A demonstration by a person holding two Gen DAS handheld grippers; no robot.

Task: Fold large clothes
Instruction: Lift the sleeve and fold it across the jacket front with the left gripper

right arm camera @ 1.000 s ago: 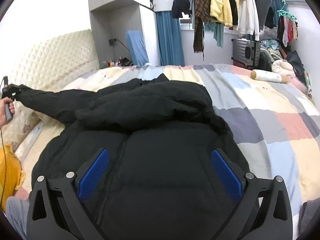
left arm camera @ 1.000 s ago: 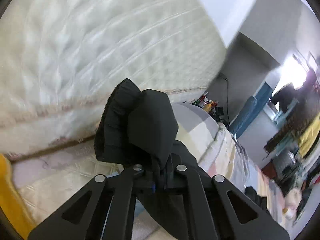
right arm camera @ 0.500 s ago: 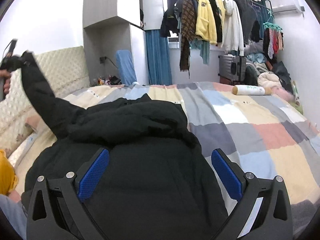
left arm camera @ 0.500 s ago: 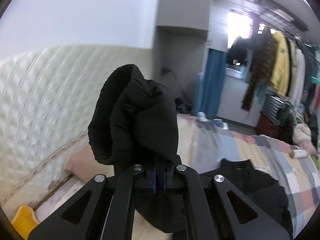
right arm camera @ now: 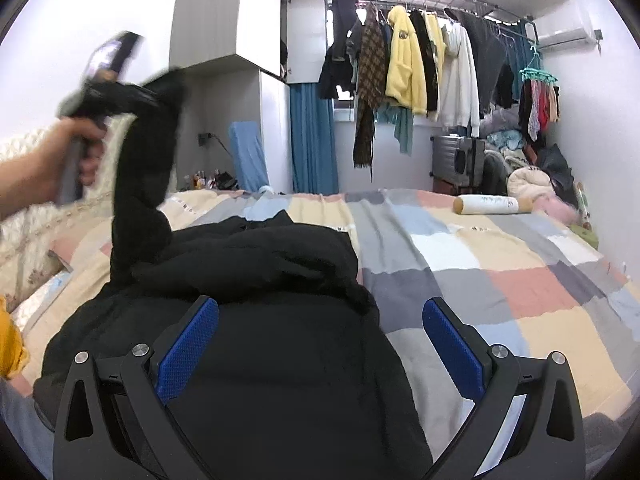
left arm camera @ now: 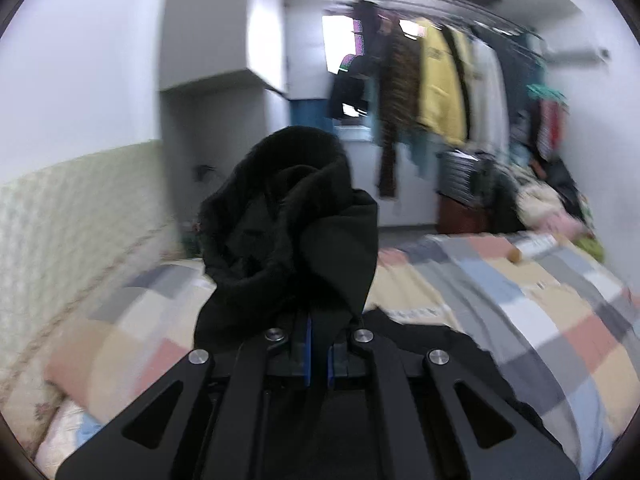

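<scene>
Black and puffy, the padded winter jacket (right arm camera: 256, 320) lies spread on the patchwork-quilted bed (right arm camera: 500, 280), its body just in front of the right gripper (right arm camera: 320, 344), whose blue-padded jaws stand wide apart with nothing pinched. The left gripper (left arm camera: 318, 354) is clamped tight on the jacket's black sleeve cuff (left arm camera: 292, 224), held up above the bed beside the cream quilted headboard (right arm camera: 24, 216).

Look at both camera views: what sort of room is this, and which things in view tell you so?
Most likely a lived-in bedroom. A bed with a patchwork quilt and padded headboard fills the room, a rail of hanging clothes runs along the far wall, and a black coat lies on the bed.
</scene>
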